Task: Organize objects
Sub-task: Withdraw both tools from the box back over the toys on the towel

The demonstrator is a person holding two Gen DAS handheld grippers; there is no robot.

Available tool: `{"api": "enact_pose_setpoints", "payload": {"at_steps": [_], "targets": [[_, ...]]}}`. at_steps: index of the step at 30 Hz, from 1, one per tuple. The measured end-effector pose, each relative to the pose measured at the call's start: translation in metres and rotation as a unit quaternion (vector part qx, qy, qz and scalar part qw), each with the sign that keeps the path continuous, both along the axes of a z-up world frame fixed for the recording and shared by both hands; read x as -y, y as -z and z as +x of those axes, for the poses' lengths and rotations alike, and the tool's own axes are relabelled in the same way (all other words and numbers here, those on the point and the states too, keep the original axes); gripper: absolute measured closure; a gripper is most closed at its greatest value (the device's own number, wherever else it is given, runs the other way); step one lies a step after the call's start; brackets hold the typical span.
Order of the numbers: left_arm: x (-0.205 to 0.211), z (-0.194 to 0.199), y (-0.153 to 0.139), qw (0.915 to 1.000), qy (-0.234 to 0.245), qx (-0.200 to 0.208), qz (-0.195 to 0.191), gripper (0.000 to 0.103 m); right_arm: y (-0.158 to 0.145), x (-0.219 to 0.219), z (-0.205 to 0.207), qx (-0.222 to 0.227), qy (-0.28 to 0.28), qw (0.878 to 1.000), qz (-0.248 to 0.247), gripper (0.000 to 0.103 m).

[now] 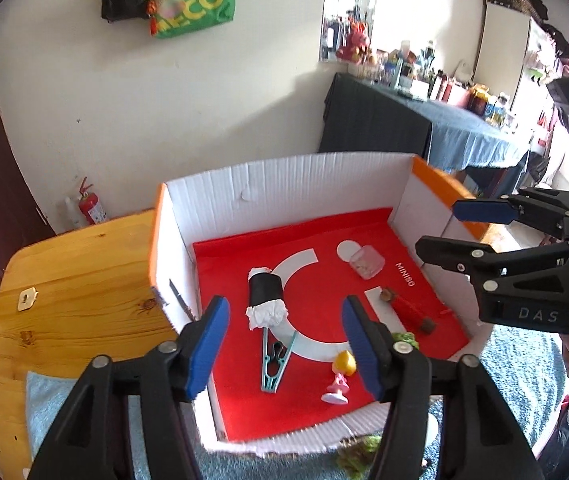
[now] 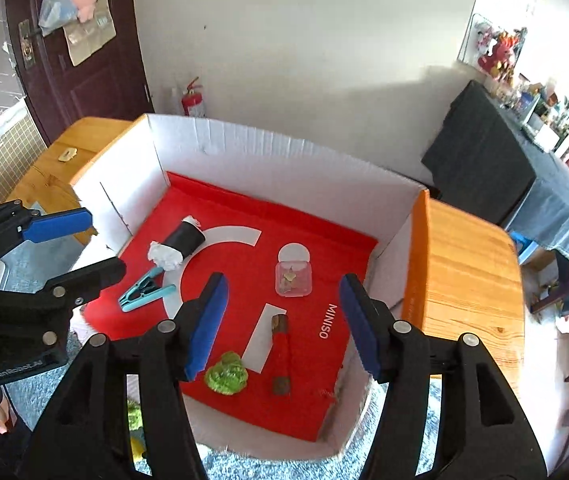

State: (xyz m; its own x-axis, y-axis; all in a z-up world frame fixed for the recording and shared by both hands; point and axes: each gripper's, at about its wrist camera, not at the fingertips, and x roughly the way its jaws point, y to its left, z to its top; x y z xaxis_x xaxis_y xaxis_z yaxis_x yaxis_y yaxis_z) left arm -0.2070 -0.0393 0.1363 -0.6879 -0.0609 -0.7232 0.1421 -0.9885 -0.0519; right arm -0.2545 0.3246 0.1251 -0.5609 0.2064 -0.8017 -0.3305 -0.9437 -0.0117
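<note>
While both grippers hang above the box, neither holds anything: left gripper has its blue pads apart with only air between them, and right gripper is likewise spread, nothing touching its pads. Box is white cardboard with orange outer sides, floor covered by a red sheet with white shapes and MINISO lettering. On the sheet: black roll with white paper at both ends, lying near the left wall; teal clip just beside the roll's near end; clear tub near the middle toward the back, well apart from the others; red stick with brown ends lying toward the right wall; green frilly piece near the front, just beside the stick. Left view also shows a small figure, yellow top and pink base, toppled near the front edge beside the clip. Box walls stand upright on the back, left and right; front wall is low or folded down, so the near side is open. Centre of the sheet between roll, tub and stick is free. Box sits on a wood table; blue fuzzy mat lies at its near edge.
</note>
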Motion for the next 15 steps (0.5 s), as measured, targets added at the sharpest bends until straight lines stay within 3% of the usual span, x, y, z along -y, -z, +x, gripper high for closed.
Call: {"api": "enact_pose_setpoints", "payload": {"at_steps": [3, 15], "targets": [[-0.003, 0.012, -0.007, 0.9999, -0.002, -0.013, 0.001, 0.039, -0.008, 0.005, 0.010, -0.020, 0.001, 1.000, 0.007, 0.034], [-0.016, 0.068, -0.026, 0.9975, 0.000, -0.070, -0.006, 0.024, -0.036, 0.039, 0.066, -0.095, 0.000, 0.995, 0.022, 0.022]]}}
